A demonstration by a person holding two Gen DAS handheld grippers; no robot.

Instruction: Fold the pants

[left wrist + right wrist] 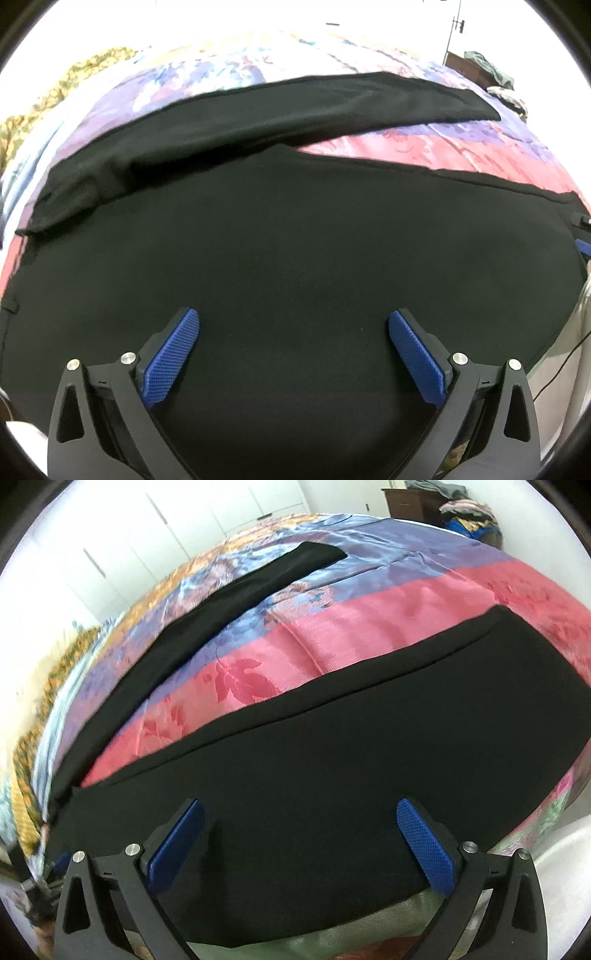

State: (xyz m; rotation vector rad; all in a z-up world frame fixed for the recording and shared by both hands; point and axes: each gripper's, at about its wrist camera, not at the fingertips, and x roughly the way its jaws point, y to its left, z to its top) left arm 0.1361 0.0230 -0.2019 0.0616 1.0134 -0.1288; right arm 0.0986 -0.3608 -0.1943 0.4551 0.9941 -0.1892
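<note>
Black pants lie spread flat on a colourful floral bedspread. One leg stretches away across the far side, the other leg lies near me. My left gripper is open, hovering just above the wide upper part of the pants, with nothing between its blue pads. In the right wrist view the near leg fills the foreground and the far leg runs diagonally behind. My right gripper is open above the near leg by its near edge, empty.
The bedspread has pink, purple and orange bands. A brown dresser with piled clothes stands at the back right. White cupboard doors line the far wall. A yellow patterned cloth lies at the bed's left edge.
</note>
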